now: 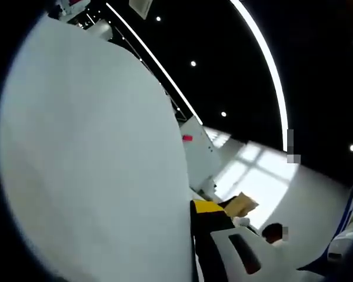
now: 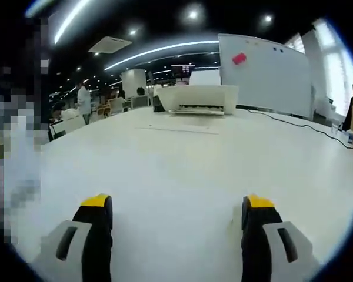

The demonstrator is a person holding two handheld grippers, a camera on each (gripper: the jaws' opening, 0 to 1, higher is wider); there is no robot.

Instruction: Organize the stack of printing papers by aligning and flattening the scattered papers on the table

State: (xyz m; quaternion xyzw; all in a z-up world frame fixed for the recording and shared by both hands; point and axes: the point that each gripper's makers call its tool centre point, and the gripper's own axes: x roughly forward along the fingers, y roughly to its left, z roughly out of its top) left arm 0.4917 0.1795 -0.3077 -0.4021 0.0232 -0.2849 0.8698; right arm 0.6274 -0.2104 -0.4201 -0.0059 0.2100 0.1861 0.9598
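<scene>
Paper blocks the left gripper's view.
A white sheet (image 1: 88, 158) hides the left gripper's (image 1: 220, 247) grip; I cannot tell its state. Right gripper (image 2: 176, 226) fingers gape, empty, above the surface (image 2: 182, 164); printer (image 2: 199, 98) beyond.

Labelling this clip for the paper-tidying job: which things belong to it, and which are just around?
Job:
paper sheet, close against left gripper
flat sheets on table
right gripper, open

Just around:
printer
whiteboard
cable

dark ceiling with light strips (image 2: 159, 50), a whiteboard (image 2: 265, 73), bright windows (image 1: 256, 176).
</scene>
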